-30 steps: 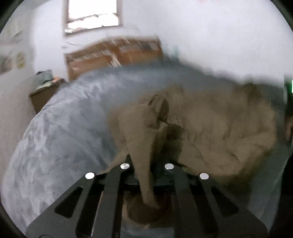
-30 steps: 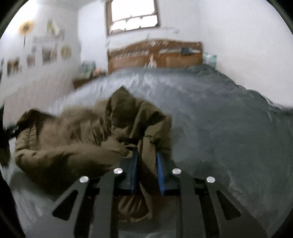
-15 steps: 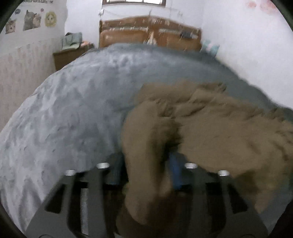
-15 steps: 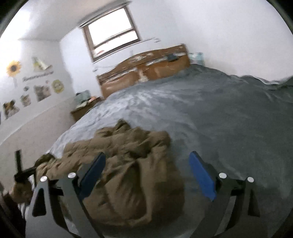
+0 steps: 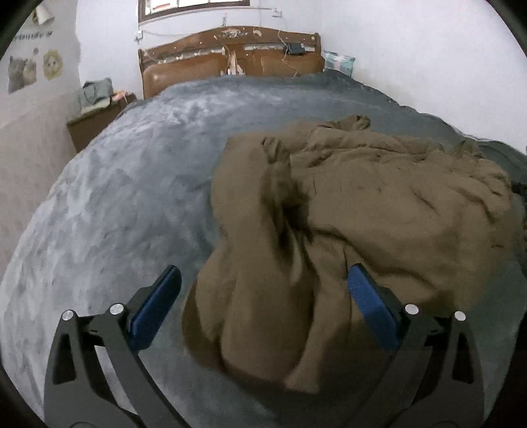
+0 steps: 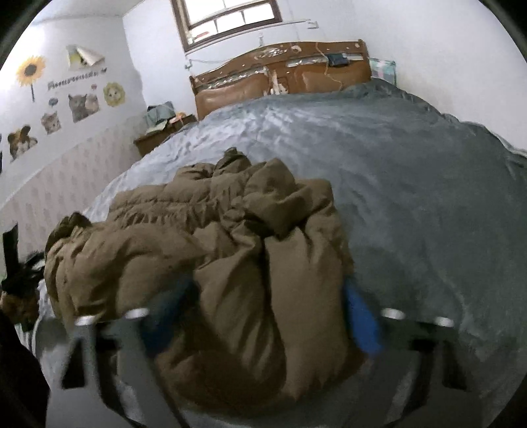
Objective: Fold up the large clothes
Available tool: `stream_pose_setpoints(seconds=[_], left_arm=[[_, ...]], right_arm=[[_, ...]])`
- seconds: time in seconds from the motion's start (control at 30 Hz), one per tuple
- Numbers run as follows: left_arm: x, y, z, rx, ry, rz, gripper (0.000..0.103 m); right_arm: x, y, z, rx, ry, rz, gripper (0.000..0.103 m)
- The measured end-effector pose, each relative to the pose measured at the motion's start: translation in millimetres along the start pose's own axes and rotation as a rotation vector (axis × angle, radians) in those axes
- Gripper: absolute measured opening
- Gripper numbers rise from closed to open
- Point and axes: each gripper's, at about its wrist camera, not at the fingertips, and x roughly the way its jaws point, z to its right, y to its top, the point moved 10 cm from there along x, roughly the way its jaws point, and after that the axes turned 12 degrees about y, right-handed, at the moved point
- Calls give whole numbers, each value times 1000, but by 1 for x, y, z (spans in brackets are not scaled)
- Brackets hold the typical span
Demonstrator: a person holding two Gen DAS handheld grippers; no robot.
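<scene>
Brown padded coat (image 5: 378,204), the large garment of the task, lies crumpled on the bed, toward the bed's foot end nearest the cameras. It is a bulky heap of creased folds, and one thick fold of it hangs down toward each camera.

Biggest of all is the bed (image 5: 125,184), covered by a grey plush blanket that fills most of both views. Behind it stands a worn brown wooden headboard (image 5: 230,56) against a white wall, with a window (image 6: 227,23) above it. A low wooden nightstand (image 5: 95,121) sits beside the bed's head, with some clutter on top (too small to make out). Animal and sunflower stickers (image 6: 82,105) dot the side wall.

The left tongs (image 5: 263,296) have just been opening and now stand wide: the blue pad on one side (image 5: 158,303) is clear of the cloth, over the blanket, while the other pad (image 5: 372,309) is just beside or against the coat's edge. A thick fold of the coat lies between them, not pinched.

The right tongs (image 6: 263,316) are blurred. Their jaws have just been closing partway, with a fat roll of the coat between them. The blue pad (image 6: 362,319) on one side sits right at the cloth; the other side is smeared and half hidden under the coat, so whether the pads press on the fabric I cannot tell.
</scene>
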Motion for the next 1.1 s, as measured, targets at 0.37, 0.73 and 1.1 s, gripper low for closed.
stream_pose_setpoints(seconds=[0.37,0.73,1.1], left_arm=[[23,37,29,-66,-69,17,80],[52,17,26,-185,-121,-71,49],[35,12,26,-176,-73,-72,9]], right_arm=[[-13,5,12,57,0,68,101],[23,-8,1,-36,26,-72,35],[-20,17,-26,-49,22,71,22]])
